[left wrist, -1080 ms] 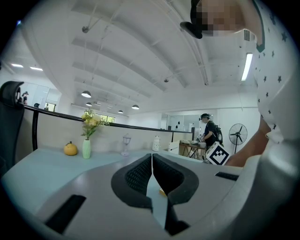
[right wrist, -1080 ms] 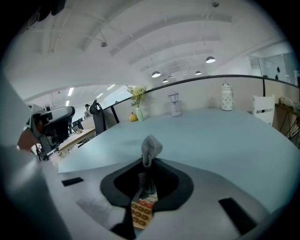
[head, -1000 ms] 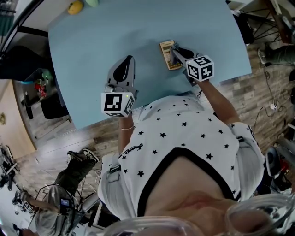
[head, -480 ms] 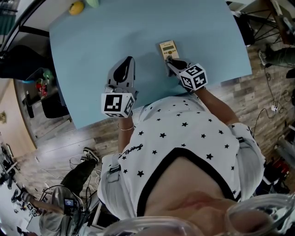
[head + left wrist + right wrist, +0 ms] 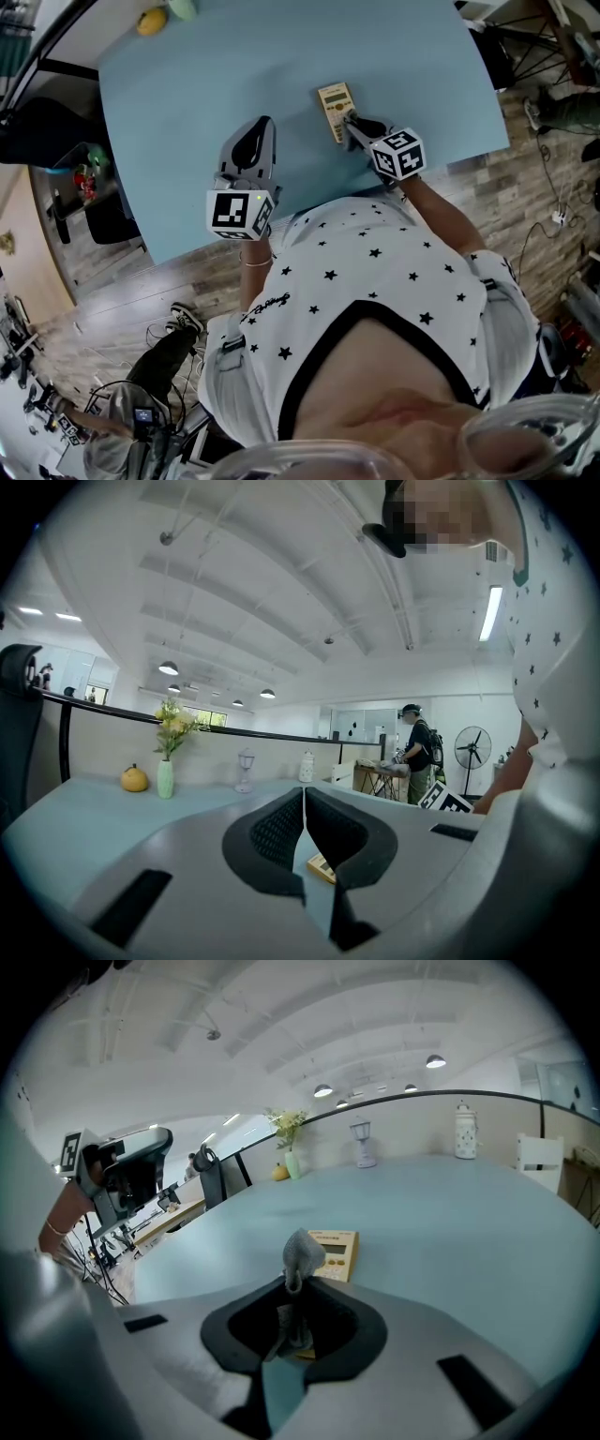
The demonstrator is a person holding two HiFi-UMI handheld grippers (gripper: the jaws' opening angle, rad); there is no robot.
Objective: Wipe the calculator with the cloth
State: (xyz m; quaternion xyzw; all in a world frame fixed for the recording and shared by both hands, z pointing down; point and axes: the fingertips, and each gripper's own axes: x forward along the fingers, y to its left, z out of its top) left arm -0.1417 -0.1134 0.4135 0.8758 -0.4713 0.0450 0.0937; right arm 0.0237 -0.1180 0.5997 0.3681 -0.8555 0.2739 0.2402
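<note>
We held the right gripper (image 5: pixel 352 122) at the near end of the small yellow-beige calculator (image 5: pixel 335 103). Its fingers were clenched on a bunched grey cloth (image 5: pixel 302 1252), the wad poking past the tips. We could not tell whether cloth and calculator touched. The calculator lay flat on the light-blue desk (image 5: pixel 187 103), right of middle. Our left gripper (image 5: pixel 261 131) stayed well apart to the left, fingers pressed together and empty.
</note>
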